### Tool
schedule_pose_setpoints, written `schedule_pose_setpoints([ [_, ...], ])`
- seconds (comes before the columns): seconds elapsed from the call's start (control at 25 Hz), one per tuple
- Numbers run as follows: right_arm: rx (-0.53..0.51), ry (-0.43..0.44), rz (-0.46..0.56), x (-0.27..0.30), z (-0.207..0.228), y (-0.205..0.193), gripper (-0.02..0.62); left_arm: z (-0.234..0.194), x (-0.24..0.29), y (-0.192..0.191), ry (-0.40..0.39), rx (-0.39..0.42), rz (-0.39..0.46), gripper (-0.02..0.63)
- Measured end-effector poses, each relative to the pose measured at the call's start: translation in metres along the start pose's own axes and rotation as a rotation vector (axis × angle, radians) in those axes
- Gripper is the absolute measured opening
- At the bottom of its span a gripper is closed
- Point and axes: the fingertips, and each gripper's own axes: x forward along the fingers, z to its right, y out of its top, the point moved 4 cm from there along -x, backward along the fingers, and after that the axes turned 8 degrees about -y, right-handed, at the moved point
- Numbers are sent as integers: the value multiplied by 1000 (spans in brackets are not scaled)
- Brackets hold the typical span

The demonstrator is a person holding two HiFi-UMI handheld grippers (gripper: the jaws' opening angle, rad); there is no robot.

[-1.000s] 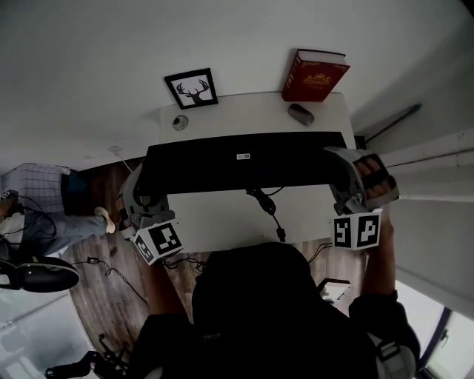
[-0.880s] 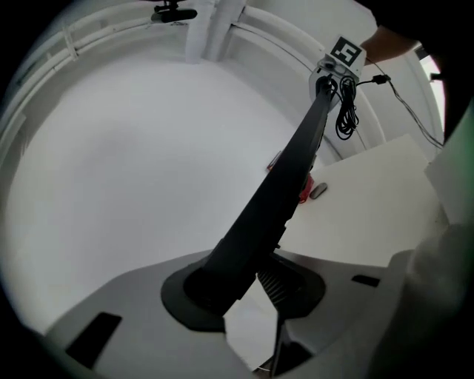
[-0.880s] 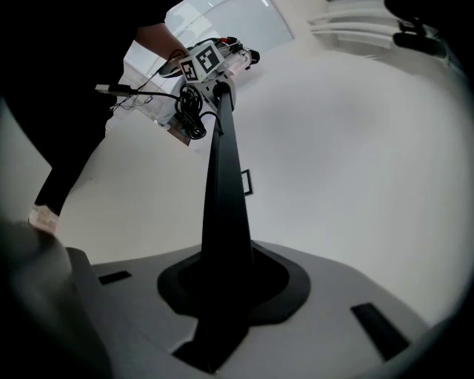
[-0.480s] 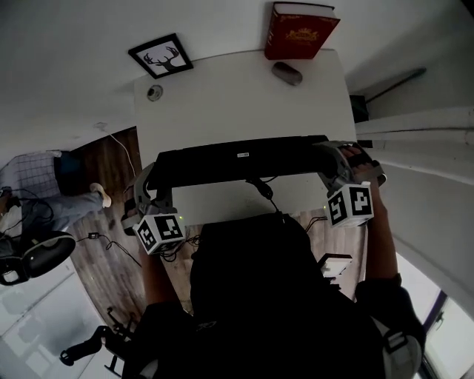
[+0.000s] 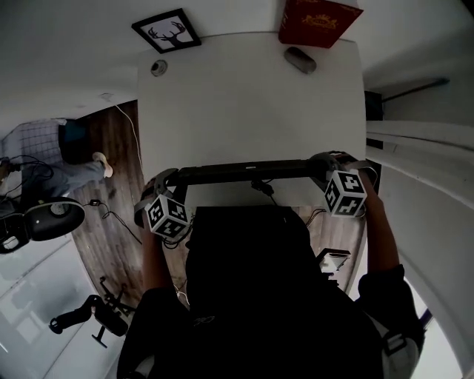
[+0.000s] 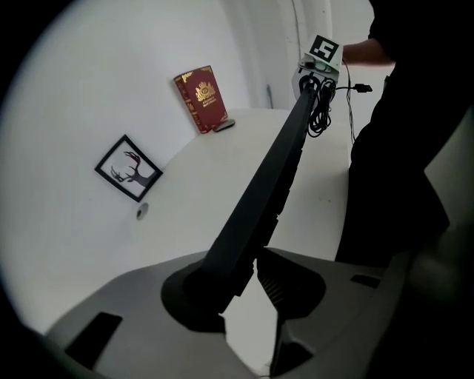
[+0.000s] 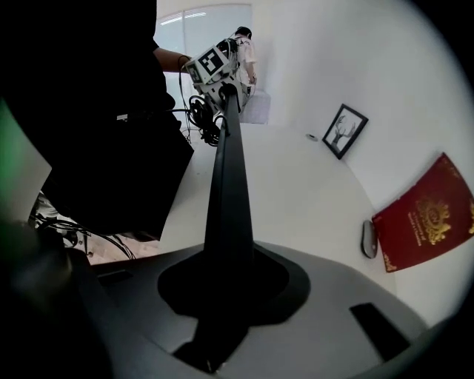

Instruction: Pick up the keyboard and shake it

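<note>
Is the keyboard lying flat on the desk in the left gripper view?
No: the keyboard hangs above the desk, turned on edge, clamped at its ends by the left claw and right claw.

Surface (image 5: pixel 244 111) middle bare: free passage. Far right: red book (image 5: pixel 318 18), grey oval object (image 5: pixel 300 59) beside it. Far left: framed deer picture (image 5: pixel 167 31), round disc (image 5: pixel 158 68). Keyboard (image 5: pixel 248 172) spans near side.

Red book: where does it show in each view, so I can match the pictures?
Head view: red book at the top edge, right of centre.
Left gripper view: red book upper middle, left of the keyboard.
Right gripper view: red book at the right edge, right of the keyboard.
Shared landmark: the framed deer picture.
</note>
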Motion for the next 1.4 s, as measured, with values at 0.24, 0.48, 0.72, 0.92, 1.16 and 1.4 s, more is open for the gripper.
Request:
schedule_pose_setpoints([
  [0.24, -19, 48, 1, 17, -2, 0, 84, -4, 19, -8, -60, -20, -40, 129],
  [0.48, 6, 61, 4, 29, 3, -6, 84, -11, 33, -4, -24, -7, -90, 146],
  [0.72, 17, 112, -3, 40, 8, -9, 84, -13, 43, -6, -18, 7, -100, 161],
  [0.92, 33, 147, 2, 43, 15, -7, 84, -23, 34, 0, 114, 104, -90, 239],
  [1.16, 52, 166, 9, 46, 27, -6, 86, -2, 5, 73, 271, 472, -12, 299],
  [1.4, 68, 183, 10, 50, 32, -2, 86, 41, 43, 127, 129, 732, 0, 304],
])
